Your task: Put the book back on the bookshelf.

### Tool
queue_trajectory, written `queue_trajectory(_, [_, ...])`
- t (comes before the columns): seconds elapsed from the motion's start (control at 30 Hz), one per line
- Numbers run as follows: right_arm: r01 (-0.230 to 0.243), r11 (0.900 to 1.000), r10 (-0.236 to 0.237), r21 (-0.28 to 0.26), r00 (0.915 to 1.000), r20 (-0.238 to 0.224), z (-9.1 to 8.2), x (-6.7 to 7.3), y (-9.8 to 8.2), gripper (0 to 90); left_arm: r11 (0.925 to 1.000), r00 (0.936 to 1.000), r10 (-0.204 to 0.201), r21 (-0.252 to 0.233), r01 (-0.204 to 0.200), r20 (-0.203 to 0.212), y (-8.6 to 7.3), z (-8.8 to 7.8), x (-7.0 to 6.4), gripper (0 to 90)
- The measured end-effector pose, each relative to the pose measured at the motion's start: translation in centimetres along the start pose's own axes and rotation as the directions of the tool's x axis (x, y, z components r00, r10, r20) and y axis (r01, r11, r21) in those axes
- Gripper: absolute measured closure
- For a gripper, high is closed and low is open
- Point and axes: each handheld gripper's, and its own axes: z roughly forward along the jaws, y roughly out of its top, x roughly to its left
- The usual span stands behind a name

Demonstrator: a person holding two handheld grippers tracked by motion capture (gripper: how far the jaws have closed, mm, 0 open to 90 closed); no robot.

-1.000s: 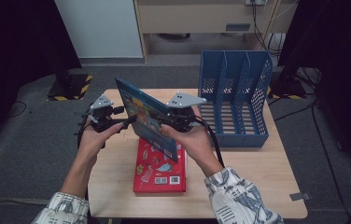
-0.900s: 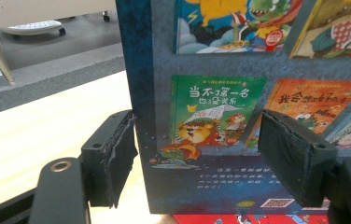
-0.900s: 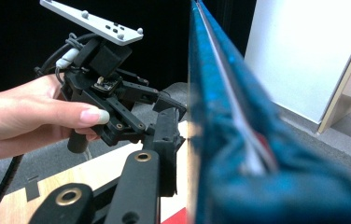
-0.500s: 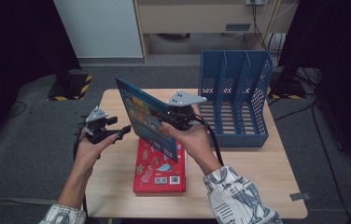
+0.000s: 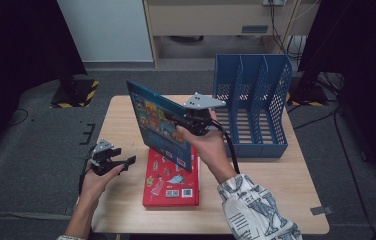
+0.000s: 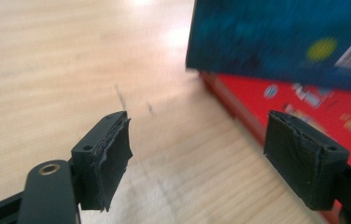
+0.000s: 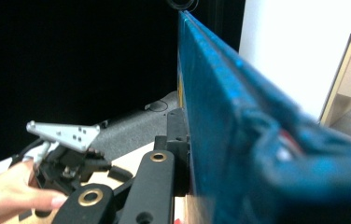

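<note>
Right claw (image 5: 183, 122) clamped on the blue book (image 5: 158, 122), held upright.
Left claw (image 5: 126, 162), jaws just opening and empty, hangs over the counter (image 5: 276, 200) beside the red book (image 5: 171, 180).

The left gripper (image 6: 197, 154) stands just above the wooden table (image 6: 61, 70), and its two black jaws are wide apart with nothing between them. The jaws have just been opening. Between them I see bare wood with some small dark marks. At the right lies a red book (image 6: 313, 105) flat on the table, partly behind the right jaw. Farther away, over the red book, is a blue book (image 6: 267, 37), a little blurred, with a barcode label at its right edge.
</note>
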Motion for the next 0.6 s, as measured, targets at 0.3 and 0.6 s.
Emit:
queue_trajectory(0.3, [-0.032,0.999,0.032,-0.017,0.9994,0.016,-0.2,-0.6,0.1,82.4,0.9988,0.9984,-0.027,0.040,0.029,-0.050,-1.0,-0.2,1.4,20.4])
queue_trajectory(0.6, [-0.043,0.999,0.044,-0.032,0.9985,0.034,-1.1,-0.9,0.8,82.4,0.9921,0.9905,-0.085,0.083,0.094,-0.109,-2.4,0.0,3.3,17.5])
